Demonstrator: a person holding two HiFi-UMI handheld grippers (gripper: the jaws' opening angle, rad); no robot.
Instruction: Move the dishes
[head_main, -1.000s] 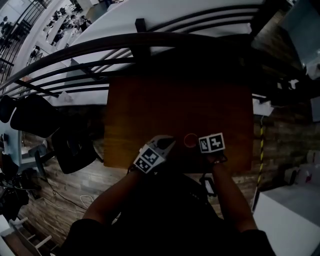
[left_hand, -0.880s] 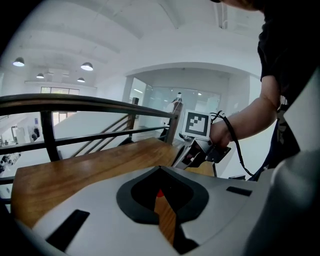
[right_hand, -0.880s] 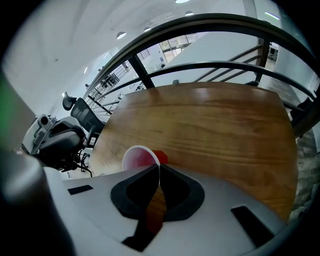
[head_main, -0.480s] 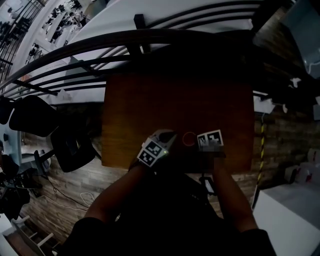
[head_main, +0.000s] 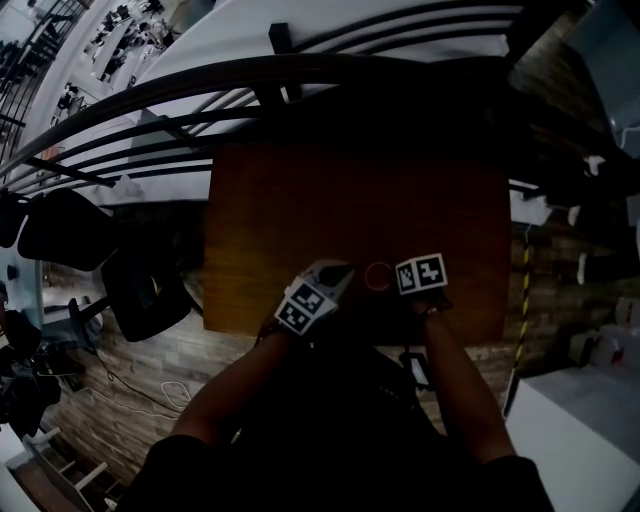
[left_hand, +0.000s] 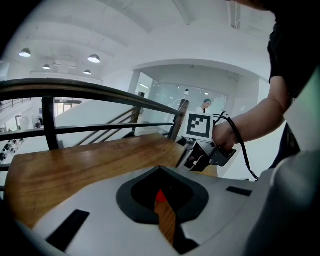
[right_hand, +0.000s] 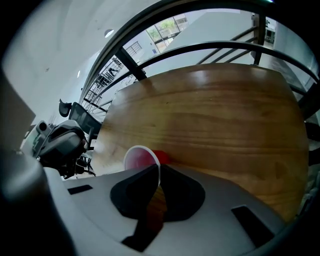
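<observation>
On my head view, the left gripper (head_main: 338, 272) has slid up and right from lower centre and now sits nearer the cup (head_main: 378, 277). The right gripper (right_hand: 159, 172) has crept a little up the frame (it was a blur half a second back). The table's (head_main: 300, 210) left edge has drifted slightly leftward.
</observation>
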